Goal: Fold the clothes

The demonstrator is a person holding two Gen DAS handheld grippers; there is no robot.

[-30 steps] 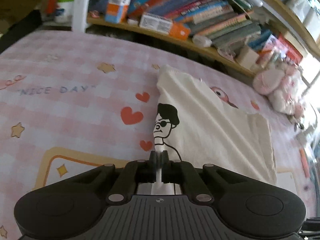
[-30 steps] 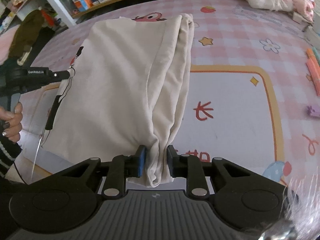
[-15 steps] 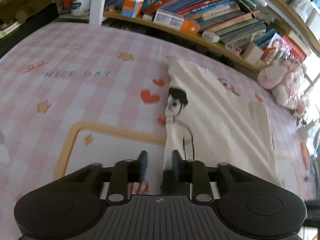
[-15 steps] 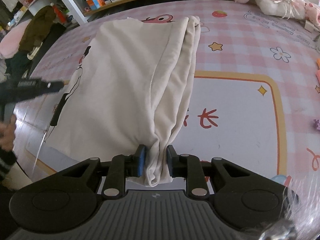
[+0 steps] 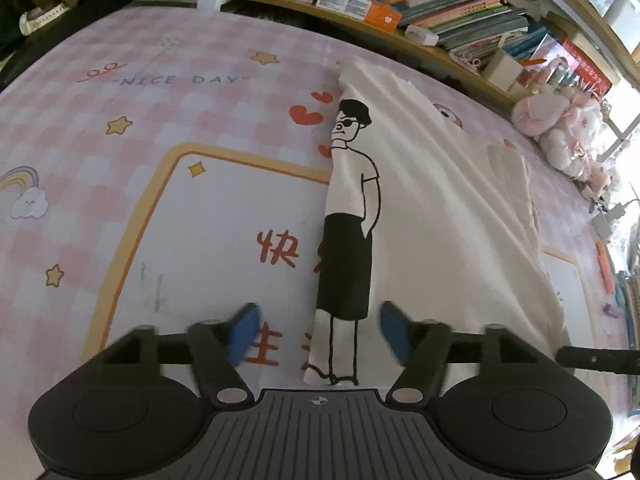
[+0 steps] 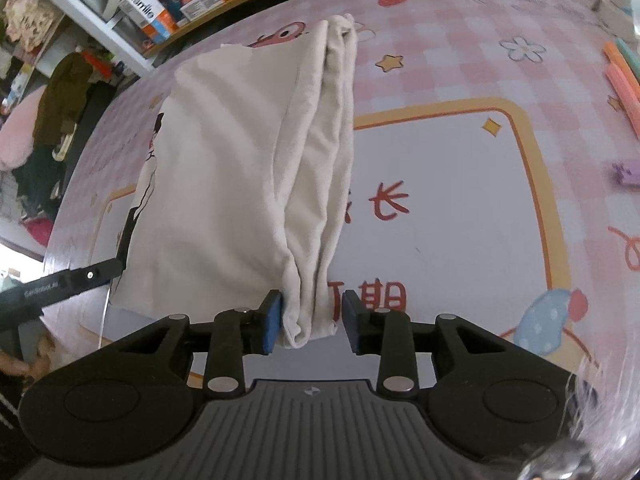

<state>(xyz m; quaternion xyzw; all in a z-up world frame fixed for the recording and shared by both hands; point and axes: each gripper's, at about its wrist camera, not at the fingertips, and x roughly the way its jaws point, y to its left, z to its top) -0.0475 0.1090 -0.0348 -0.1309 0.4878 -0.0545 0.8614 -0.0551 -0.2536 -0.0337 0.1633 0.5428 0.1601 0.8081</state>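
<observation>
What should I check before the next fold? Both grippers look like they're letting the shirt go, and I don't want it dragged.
1. Left gripper clear of the T-shirt: ok, jaws opening, pads off the cloth.
2. Right gripper clear: cannot tell, jaws opening, left pad still against the bunched edge.
3. Shirt lying on the mat: ok.
4. Folded edge flat: not ok, rumpled layers.
5. Printed figure side straight: ok.

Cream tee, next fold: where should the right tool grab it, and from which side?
Take the bunched near corner of the cream tee, where stacked layers form a thick ridge. Come in from the near edge, along the ridge. The right tool, now opening, already straddles it.
</observation>
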